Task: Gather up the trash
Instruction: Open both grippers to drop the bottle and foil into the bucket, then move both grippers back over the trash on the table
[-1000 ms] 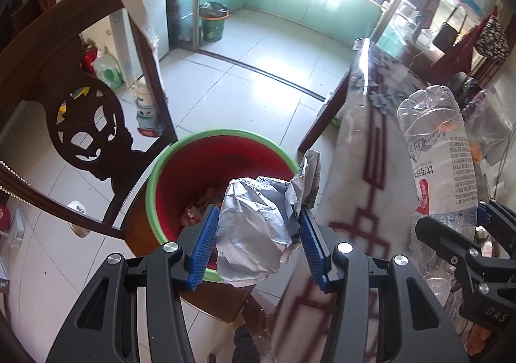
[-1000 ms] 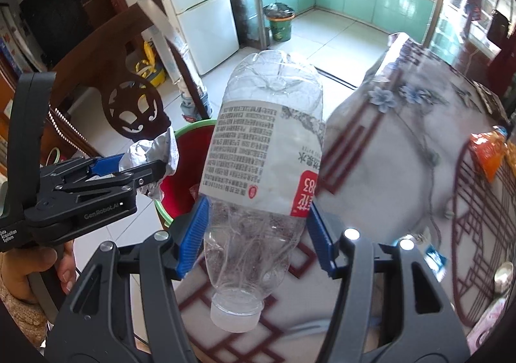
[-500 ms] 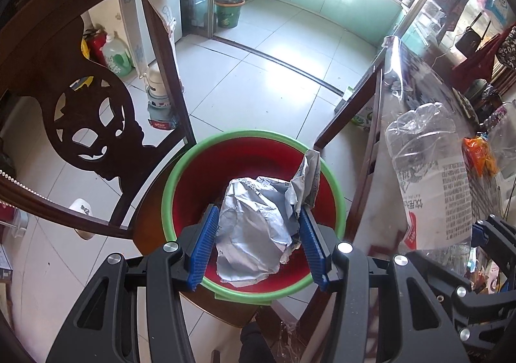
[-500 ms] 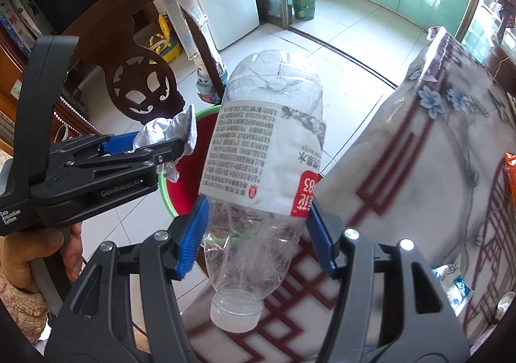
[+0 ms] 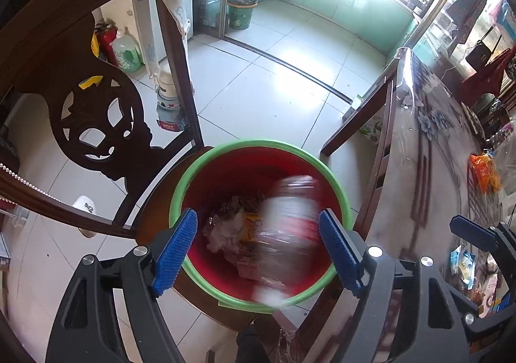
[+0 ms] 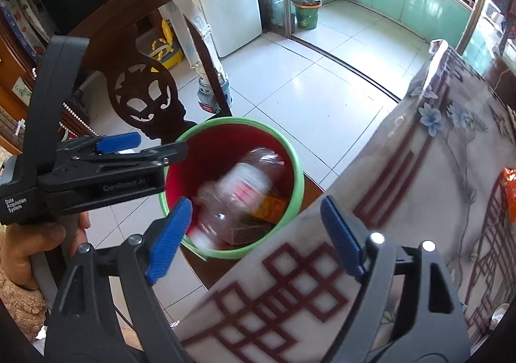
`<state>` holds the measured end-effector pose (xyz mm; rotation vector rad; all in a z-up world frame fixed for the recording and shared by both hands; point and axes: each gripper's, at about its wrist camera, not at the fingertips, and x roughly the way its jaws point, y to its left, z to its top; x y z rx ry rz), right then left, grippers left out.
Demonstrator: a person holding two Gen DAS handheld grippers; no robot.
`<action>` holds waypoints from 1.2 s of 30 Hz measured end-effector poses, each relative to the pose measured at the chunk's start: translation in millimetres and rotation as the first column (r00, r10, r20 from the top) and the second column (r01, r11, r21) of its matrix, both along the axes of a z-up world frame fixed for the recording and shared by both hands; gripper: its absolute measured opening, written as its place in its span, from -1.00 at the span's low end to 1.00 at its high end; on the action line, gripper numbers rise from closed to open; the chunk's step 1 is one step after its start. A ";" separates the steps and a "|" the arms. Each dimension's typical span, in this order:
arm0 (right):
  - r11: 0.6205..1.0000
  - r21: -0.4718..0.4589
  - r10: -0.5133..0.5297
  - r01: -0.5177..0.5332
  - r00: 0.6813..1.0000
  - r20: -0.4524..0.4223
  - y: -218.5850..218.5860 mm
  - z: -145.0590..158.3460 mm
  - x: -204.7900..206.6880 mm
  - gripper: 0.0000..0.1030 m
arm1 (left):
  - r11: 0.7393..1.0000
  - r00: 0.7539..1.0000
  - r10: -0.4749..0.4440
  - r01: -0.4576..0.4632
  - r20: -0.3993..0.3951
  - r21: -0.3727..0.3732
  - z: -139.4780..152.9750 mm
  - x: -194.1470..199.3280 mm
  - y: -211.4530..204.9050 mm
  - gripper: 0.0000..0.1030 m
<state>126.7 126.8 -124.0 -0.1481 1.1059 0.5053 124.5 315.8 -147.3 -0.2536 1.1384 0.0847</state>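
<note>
The table [image 6: 419, 201], under its patterned cloth, fills the right side of both views, and the trash that is left lies on it: an orange snack packet [image 5: 483, 171] toward the far right and small wrappers [image 5: 462, 261] nearer the edge. The red bin [image 5: 258, 143] with its green rim stands on a chair seat just left of the table edge. Inside it a clear plastic bottle [image 6: 238, 192], blurred, lies slanted among crumpled wrappers, cap end toward the near rim. The left hand-held gripper [image 5: 258, 243] hovers over the bin, jaws spread wide and empty. The right hand-held gripper [image 6: 254, 234] hangs over the table edge beside the bin, also spread and empty. The remaining litter lies to the right of both, so the right one is likely nearer.
</note>
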 end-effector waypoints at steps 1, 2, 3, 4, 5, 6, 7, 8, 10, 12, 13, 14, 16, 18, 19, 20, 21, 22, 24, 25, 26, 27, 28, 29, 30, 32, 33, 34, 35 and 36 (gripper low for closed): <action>1.000 0.004 -0.007 0.007 1.000 -0.001 -2.9 0.6 -0.1 0.56 | 1.000 1.000 -0.003 0.003 0.005 -0.002 1.9 -0.9 -2.1 0.45; 1.000 0.008 -0.020 0.020 1.000 -0.001 -7.7 1.5 -1.1 0.56 | 1.000 1.000 -0.006 0.006 0.006 -0.003 2.3 -0.9 -2.8 0.45; 1.000 0.010 -0.028 0.028 1.000 0.000 -10.5 2.3 -1.6 0.56 | 1.000 1.000 -0.010 0.010 0.008 -0.005 3.5 -1.4 -4.5 0.45; 0.999 0.012 -0.037 0.037 0.999 0.000 -13.1 2.9 -2.5 0.56 | 1.000 1.000 -0.018 0.018 0.013 -0.008 5.5 -2.6 -7.8 0.45; 0.999 0.015 -0.046 0.046 0.999 0.001 -16.8 3.9 -3.7 0.56 | 1.000 1.000 -0.022 0.022 0.016 -0.010 6.7 -3.1 -9.8 0.45; 0.998 0.019 -0.059 0.059 0.998 0.005 -21.9 6.0 -5.6 0.56 | 0.999 0.999 -0.029 0.030 0.021 -0.013 8.6 -4.2 -14.1 0.45; 0.997 0.023 -0.069 0.069 0.998 0.009 -26.3 8.0 -7.1 0.56 | 0.999 0.999 -0.035 0.036 0.024 -0.017 9.6 -4.3 -16.4 0.45; 0.996 0.027 -0.082 0.082 0.996 0.017 -32.7 11.0 -9.9 0.56 | 0.999 0.999 -0.044 0.044 0.027 -0.021 11.3 -4.7 -21.2 0.45; 0.994 0.032 -0.102 0.101 0.994 0.029 -41.5 15.5 -14.3 0.56 | 0.997 0.997 -0.069 0.070 0.031 -0.027 14.2 -5.5 -33.4 0.45; 0.991 0.038 -0.126 0.125 0.991 0.041 -53.8 20.3 -20.1 0.56 | 0.994 0.993 -0.109 0.110 0.040 -0.026 18.3 -6.3 -50.9 0.45; 0.989 0.041 -0.142 0.140 0.989 0.047 -61.8 22.7 -23.7 0.56 | 0.992 0.991 -0.124 0.125 0.043 -0.026 19.9 -6.6 -58.2 0.45; 0.988 0.044 -0.152 0.150 0.987 0.050 -67.8 24.3 -25.8 0.56 | 0.989 0.989 -0.142 0.144 0.046 -0.027 21.3 -6.8 -66.6 0.45; 0.982 0.047 -0.185 0.182 0.981 0.058 -86.7 28.4 -33.5 0.56 | 0.982 0.981 -0.185 0.186 0.053 -0.029 24.4 -8.6 -85.2 0.45; 0.975 0.035 -0.223 0.221 0.972 0.072 -109.4 32.4 -41.8 0.56 | 0.974 0.973 -0.222 0.224 0.058 -0.031 28.0 -10.5 -103.1 0.45; 0.969 0.029 -0.248 0.247 0.965 0.079 -122.4 34.7 -46.4 0.56 | 0.970 0.970 -0.237 0.239 0.060 -0.033 29.4 -11.9 -110.4 0.45; 0.959 0.026 -0.282 0.281 0.956 0.083 -139.5 36.6 -51.1 0.56 | 0.967 0.967 -0.248 0.251 0.062 -0.034 30.3 -13.6 -115.8 0.45; 0.951 0.024 -0.309 0.308 0.947 0.084 -151.7 37.2 -54.2 0.56 | 0.964 0.963 -0.261 0.264 0.063 -0.036 31.1 -15.4 -122.6 0.45; 0.939 0.017 -0.345 0.344 0.935 0.084 -169.5 37.0 -59.2 0.56 | 0.959 0.958 -0.279 0.282 0.064 -0.038 32.2 -17.9 -133.0 0.45; 0.913 -0.001 -0.407 0.409 0.910 0.079 -201.2 33.1 -68.7 0.56 | 0.953 0.953 -0.298 0.300 0.063 -0.041 32.7 -22.1 -144.7 0.45; 0.898 -0.011 -0.438 0.440 0.896 0.072 -216.2 29.7 -73.6 0.56 | 0.949 0.949 -0.310 0.313 0.060 -0.045 33.1 -24.6 -153.5 0.45; 0.877 -0.018 -0.479 0.481 0.876 0.058 -236.2 24.9 -80.2 0.56 | 0.945 0.945 -0.322 0.324 0.058 -0.049 33.5 -26.8 -161.6 0.45; 0.865 -0.019 -0.500 0.502 0.865 0.047 -247.7 21.2 -84.8 0.56 | 0.941 0.941 -0.332 0.335 0.058 -0.051 33.9 -28.6 -167.6 0.45; 0.852 -0.021 -0.522 0.523 0.852 0.033 -261.8 17.8 -90.3 0.56 | 0.934 0.935 -0.350 0.353 0.058 -0.050 34.5 -31.8 -179.1 0.45; 0.841 -0.026 -0.540 0.540 0.841 0.019 -276.1 13.3 -97.5 0.56 | 0.931 0.932 -0.359 0.362 0.058 -0.050 34.0 -34.8 -185.5 0.45; 0.837 -0.031 -0.547 0.547 0.837 0.011 -284.5 10.7 -102.2 0.56 | 0.927 0.928 -0.368 0.371 0.057 -0.050 33.8 -36.9 -192.9 0.45; 0.836 -0.038 -0.549 0.548 0.836 -0.009 -301.0 3.9 -113.5 0.56 | 0.922 0.922 -0.383 0.385 0.051 -0.047 33.5 -41.3 -209.1 0.45; 0.840 -0.035 -0.542 0.542 0.840 -0.016 -307.1 1.2 -117.7 0.56 | 0.920 0.921 -0.387 0.389 0.050 -0.045 33.6 -43.5 -215.9 0.45; 0.849 -0.029 -0.528 0.527 0.849 -0.027 -311.8 -1.2 -122.0 0.56 | 0.920 0.920 -0.388 0.390 0.048 -0.043 33.9 -45.1 -221.5 0.45; 0.860 -0.023 -0.510 0.509 0.859 -0.036 -314.0 -3.5 -125.4 0.56 | 0.920 0.920 -0.388 0.390 0.047 -0.041 34.4 -47.8 -228.0 0.45; 0.872 -0.018 -0.490 0.489 0.871 -0.048 -316.3 -6.8 -128.0 0.56 | 0.919 0.920 -0.390 0.391 0.046 -0.039 35.0 -49.8 -234.6 0.45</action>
